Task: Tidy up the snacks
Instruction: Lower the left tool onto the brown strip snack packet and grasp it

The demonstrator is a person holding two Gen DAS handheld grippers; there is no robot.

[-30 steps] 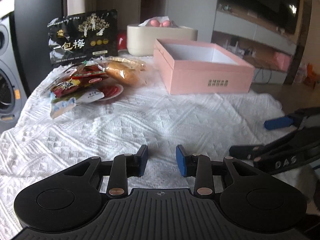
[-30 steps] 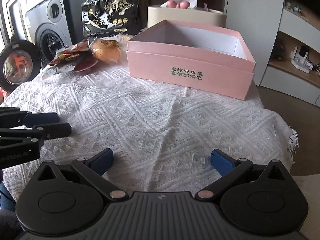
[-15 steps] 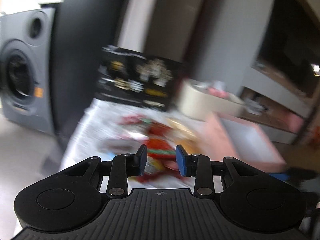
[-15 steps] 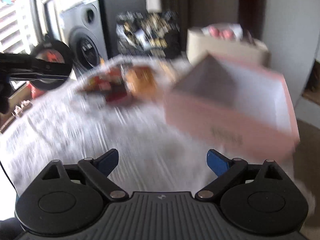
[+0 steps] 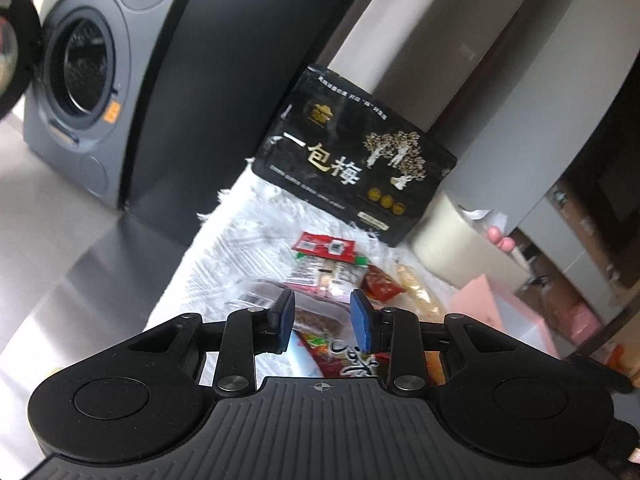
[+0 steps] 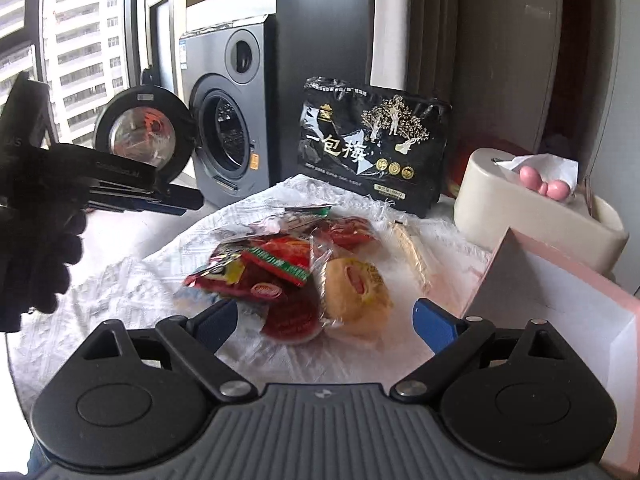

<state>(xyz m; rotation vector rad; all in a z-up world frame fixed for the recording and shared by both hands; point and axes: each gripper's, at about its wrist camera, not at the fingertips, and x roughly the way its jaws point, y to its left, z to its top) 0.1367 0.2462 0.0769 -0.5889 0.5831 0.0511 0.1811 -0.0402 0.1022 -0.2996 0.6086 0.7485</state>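
- A grey washing machine (image 6: 228, 120) stands on the floor beyond the table at about 10 o'clock in the right wrist view, its round door (image 6: 142, 136) swung open toward the window.
- The white textured tablecloth (image 6: 132, 272) covers the table and carries everything below.
- A pink box (image 6: 560, 300) sits open at 3 o'clock in the right wrist view; only a white inner wall shows, and its floor is out of sight.
- A cream tissue holder (image 6: 520, 208) stands behind the box at 2 o'clock, with a white tissue poking out of its top.
- A large black snack bag (image 6: 372, 144) with gold trees and white characters stands upright at 12 o'clock, at the far edge of the cloth.
- The pile of snacks (image 6: 288, 264) lies mid-cloth, in front of the black bag and to the left of the box: red packets overlapping one another, with a round wrapped bun (image 6: 356, 292) touching them at the near right.
- A pale long wrapped pastry (image 6: 408, 248) lies just right of the bun.
- The right gripper (image 6: 324, 320) hangs low over the near side of the pile, its blue pads spread wide to either side of the bun and a red packet, clasping nothing.
- The left gripper (image 5: 323, 324) hovers above the left part of the pile, its jaws parted by a narrow gap with nothing between them; the right wrist view shows it at 9 o'clock.
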